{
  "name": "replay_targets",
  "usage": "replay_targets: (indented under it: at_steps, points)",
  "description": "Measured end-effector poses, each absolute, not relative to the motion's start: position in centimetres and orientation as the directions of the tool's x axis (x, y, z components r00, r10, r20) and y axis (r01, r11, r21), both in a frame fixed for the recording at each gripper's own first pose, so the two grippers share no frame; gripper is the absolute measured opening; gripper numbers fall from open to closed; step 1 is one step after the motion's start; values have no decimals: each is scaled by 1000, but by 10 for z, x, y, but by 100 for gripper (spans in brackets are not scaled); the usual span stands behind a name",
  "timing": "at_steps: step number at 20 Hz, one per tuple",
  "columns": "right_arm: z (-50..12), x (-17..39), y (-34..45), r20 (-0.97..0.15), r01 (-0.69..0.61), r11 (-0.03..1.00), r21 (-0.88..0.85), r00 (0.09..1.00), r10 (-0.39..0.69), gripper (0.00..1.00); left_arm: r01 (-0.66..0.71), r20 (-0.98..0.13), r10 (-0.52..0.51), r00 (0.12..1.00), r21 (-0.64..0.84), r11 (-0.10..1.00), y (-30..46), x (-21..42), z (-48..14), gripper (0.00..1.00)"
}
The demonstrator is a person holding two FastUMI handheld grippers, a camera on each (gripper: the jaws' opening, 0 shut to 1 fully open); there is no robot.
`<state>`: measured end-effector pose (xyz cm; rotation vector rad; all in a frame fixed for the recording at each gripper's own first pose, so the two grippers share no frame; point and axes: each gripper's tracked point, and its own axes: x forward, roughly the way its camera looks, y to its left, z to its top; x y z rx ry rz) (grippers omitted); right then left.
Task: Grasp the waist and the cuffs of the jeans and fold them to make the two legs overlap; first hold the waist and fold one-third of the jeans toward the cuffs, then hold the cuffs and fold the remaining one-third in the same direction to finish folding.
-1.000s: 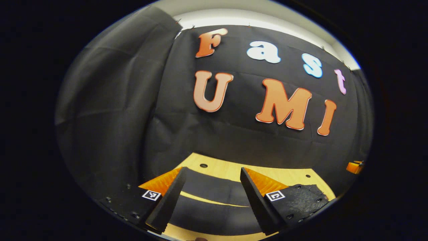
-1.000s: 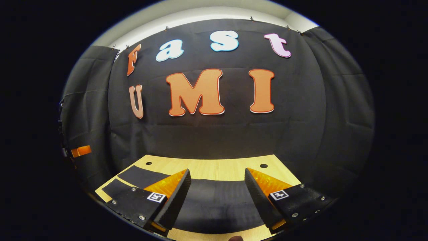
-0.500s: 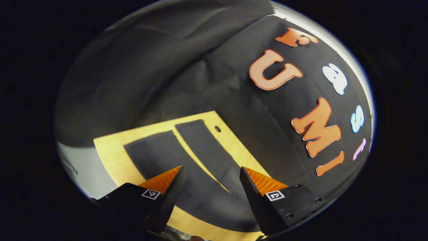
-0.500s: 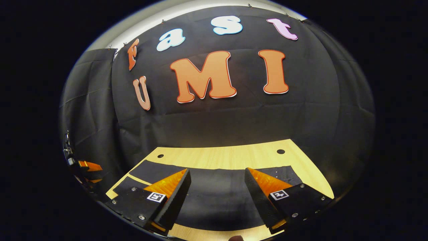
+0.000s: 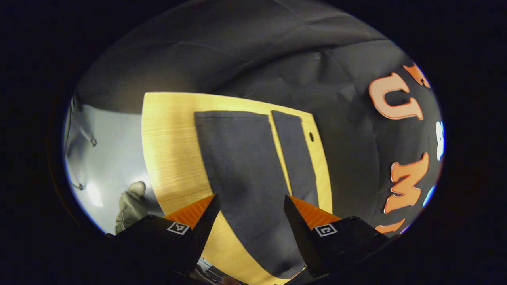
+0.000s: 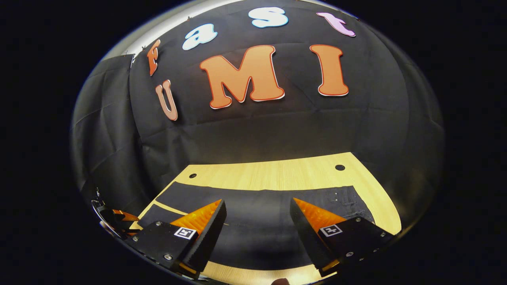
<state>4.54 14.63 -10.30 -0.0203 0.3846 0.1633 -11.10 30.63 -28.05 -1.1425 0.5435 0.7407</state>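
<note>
jeans [image 5: 241,166] spread flat on the table [image 5: 170,154], legs parted, unfolded. left gripper [image 5: 249,213] gaping above the near leg, right gripper [image 6: 257,215] gaping over the waist end, likely lining up grasps.

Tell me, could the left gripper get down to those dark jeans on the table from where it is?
Probably yes. The left gripper is open above the jeans, which lie flat on the wooden table, and nothing sits between its fingers and the cloth.

The jeans [image 6: 261,221] lie flat on the table [image 6: 277,174], legs side by side, wall behind.
</note>
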Motion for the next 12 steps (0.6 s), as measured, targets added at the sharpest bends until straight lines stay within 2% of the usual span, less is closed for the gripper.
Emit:
replay_targets:
  at_steps: [7,12]
  points:
    - [-106,48,140,-408,-147,989,-23,904,125,98,-800,-765,237,599,-587,125,339,-108,-318,98]
    - [-98,54,134,-408,-134,990,-49,907,103,98,-834,-795,261,547,-543,92,359,-112,-327,98]
